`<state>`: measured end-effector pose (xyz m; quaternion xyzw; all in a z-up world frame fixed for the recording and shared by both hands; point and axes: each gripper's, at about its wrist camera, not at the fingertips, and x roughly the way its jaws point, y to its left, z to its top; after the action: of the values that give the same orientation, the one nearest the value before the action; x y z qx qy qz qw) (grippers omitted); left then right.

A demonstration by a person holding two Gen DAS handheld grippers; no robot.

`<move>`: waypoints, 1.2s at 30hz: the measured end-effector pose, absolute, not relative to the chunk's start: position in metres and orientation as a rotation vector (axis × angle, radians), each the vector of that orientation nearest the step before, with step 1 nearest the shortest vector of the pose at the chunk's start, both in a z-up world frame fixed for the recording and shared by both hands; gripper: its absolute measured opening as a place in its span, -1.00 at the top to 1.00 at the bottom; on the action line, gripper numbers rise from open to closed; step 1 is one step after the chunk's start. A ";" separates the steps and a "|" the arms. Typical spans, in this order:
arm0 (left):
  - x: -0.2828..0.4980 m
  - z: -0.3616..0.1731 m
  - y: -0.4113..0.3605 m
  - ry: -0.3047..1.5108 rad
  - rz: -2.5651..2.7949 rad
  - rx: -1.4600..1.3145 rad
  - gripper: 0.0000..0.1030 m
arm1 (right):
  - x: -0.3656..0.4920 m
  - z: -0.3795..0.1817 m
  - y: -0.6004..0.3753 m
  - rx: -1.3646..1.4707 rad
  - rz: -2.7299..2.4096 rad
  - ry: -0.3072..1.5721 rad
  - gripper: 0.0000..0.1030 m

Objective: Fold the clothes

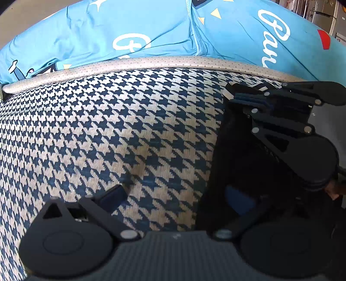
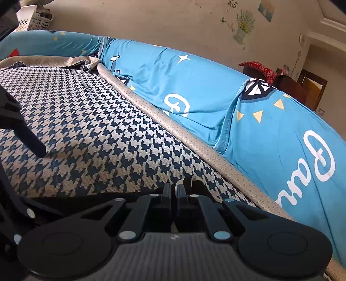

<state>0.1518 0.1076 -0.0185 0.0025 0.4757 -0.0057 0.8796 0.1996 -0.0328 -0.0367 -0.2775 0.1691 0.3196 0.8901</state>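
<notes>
A black garment point(image 1: 227, 151) lies in a dark heap on the houndstooth seat point(image 1: 108, 129), at the right of the left wrist view. My right gripper point(image 1: 229, 93) reaches in from the right above it. Its jaws are shut on a fold of the garment with a pale edge point(image 2: 194, 182), just past its tips point(image 2: 174, 189). My left gripper point(image 1: 175, 200) stands open low over the seat. Its left finger point(image 1: 112, 197) is over bare fabric and its right finger point(image 1: 237, 201) is sunk in the black cloth. The left gripper's arm point(image 2: 21, 129) shows at the right wrist view's left edge.
A beige dotted rim point(image 1: 151, 61) borders the seat's back edge. Blue printed cushions point(image 1: 151, 28) stand behind it along the whole width. A rumpled corner of the cover point(image 2: 86, 62) lies at the far end. Beyond are a white basket point(image 2: 34, 19) and dark furniture point(image 2: 287, 86).
</notes>
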 end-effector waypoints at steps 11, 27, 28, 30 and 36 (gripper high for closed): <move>0.151 -0.019 0.109 0.997 -0.008 -0.003 -1.00 | 0.187 -0.040 -0.031 -0.745 0.676 0.301 0.85; 0.152 -0.018 0.106 0.998 0.011 -0.012 -1.00 | 0.188 -0.043 -0.029 -0.776 0.581 0.230 0.92; 0.153 -0.018 0.106 0.998 0.012 -0.013 -1.00 | 0.190 -0.039 -0.031 -0.739 0.571 0.229 0.92; 0.154 -0.018 0.106 0.999 0.013 -0.014 -1.00 | 0.195 -0.028 -0.037 -0.629 0.558 0.245 0.92; 0.156 -0.018 0.106 1.008 0.017 -0.013 -1.00 | 0.217 -0.008 -0.064 -0.261 0.542 0.406 0.93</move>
<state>0.1555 0.1062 -0.0175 -0.0061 0.4830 0.0084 0.8755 0.2166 -0.0642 -0.0080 -0.1275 0.1984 0.2649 0.9350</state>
